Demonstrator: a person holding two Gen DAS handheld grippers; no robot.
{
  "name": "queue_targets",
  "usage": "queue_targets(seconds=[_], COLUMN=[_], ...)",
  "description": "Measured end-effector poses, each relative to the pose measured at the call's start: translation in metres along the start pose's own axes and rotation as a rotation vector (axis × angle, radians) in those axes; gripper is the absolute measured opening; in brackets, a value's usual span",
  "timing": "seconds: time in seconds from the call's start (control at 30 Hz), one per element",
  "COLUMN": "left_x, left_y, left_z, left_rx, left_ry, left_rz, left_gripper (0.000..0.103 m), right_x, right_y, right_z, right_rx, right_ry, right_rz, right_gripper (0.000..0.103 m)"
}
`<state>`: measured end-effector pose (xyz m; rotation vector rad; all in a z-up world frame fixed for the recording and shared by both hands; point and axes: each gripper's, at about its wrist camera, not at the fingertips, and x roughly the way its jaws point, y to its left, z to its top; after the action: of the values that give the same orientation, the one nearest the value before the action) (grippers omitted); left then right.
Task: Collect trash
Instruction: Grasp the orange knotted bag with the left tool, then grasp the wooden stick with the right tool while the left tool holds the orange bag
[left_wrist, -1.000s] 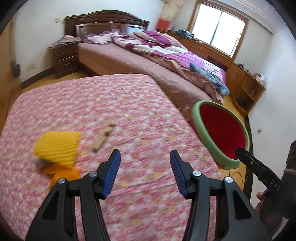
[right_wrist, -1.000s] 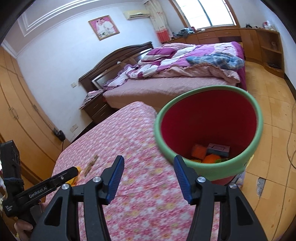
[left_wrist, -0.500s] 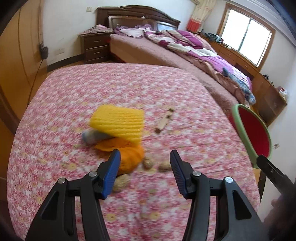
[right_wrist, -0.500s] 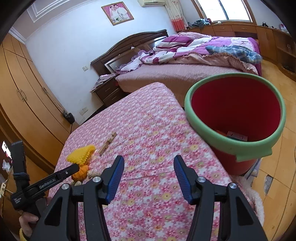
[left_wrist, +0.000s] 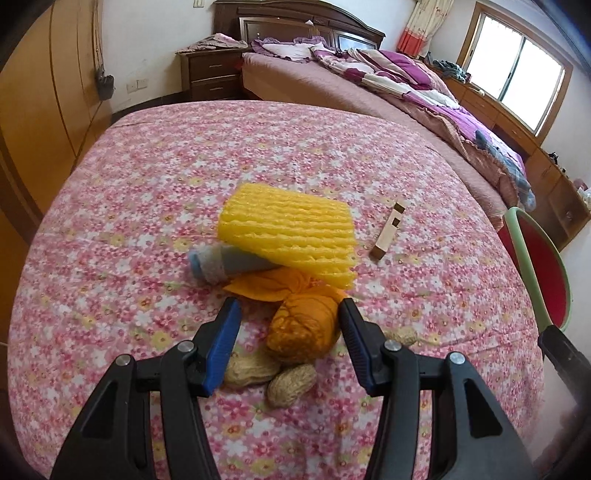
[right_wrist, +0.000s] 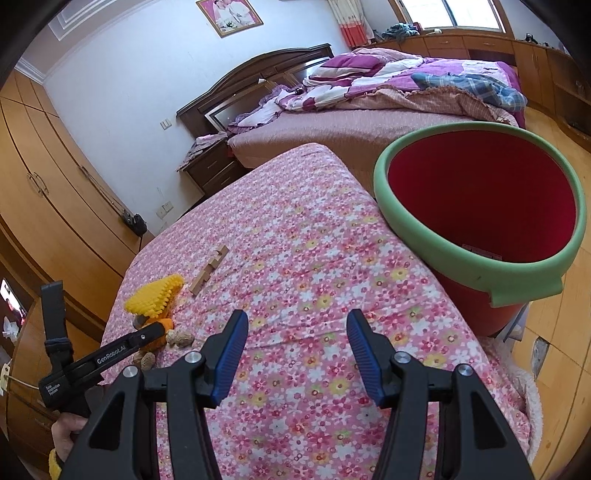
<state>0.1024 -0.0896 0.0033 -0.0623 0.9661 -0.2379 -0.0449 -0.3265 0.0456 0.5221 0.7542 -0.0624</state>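
Left tool (left_wrist: 288, 328) spread wide around the orange peel (left_wrist: 304, 326), framing it for a pinch, on the floral bed (left_wrist: 147, 177). Right tool (right_wrist: 297, 343) gapes empty near the red bin (right_wrist: 480, 206), which waits bedside.

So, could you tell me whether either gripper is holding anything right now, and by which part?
Nothing is held. The left gripper is open, its fingers on either side of the orange peel but not closed on it. The right gripper is open over bare bedspread.

A home bedroom: an unmade bed (right_wrist: 388, 96) with a dark headboard (right_wrist: 255, 70) upper centre, nightstand (left_wrist: 210, 74) upper left, wardrobes (right_wrist: 40, 192) at left, framed portrait (right_wrist: 229, 14) up top.
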Motion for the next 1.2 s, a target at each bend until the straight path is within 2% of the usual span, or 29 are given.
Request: queue_targets(seconds=[0.37, 0.4, 0.47, 0.53, 0.67, 0.8, 1.03, 1.2], left_x=[0.010, 0.009, 0.008, 0.008, 0.000, -0.016, -0.049, -0.068], left_y=[-0.002, -0.002, -0.001, 0.000, 0.001, 0.000, 0.007, 0.015], left_z=[0.009, 0.008, 0.008, 0.006, 0.000, -0.005, -0.007, 0.001], left_rx=[-0.039, -0.041, -0.053, -0.070, -0.066, -0.064, -0.048, -0.039], left_ry=[0.004, -0.001, -0.008, -0.002, -0.009, -0.026, -0.102, -0.153], left_rz=[-0.037, -0.043, -0.080, -0.110, -0.135, -0.177, -0.226, -0.220], left_gripper=[0.057, 0.055, 0.040, 0.031, 0.020, 0.020, 0.020, 0.020], right_x=[0.007, 0.007, 0.007, 0.006, 0.003, 0.000, -0.001, 0.001], right_y=[0.002, 0.003, 0.003, 0.003, 0.006, 0.010, 0.021, 0.033], right_z=[-0.002, -0.002, -0.002, -0.003, -0.003, -0.004, -0.006, -0.006], right_rx=[-0.006, -0.008, -0.009, -0.009, -0.014, -0.023, -0.043, -0.067], right_ry=[0.014, 0.014, 0.011, 0.010, 0.007, 0.003, 0.009, 0.018], right_rz=[0.020, 0.022, 0.026, 0.028, 0.031, 0.038, 0.047, 0.055], right_gripper=[0.059, 0.059, 0.059, 0.059, 0.059, 0.059, 0.059, 0.059])
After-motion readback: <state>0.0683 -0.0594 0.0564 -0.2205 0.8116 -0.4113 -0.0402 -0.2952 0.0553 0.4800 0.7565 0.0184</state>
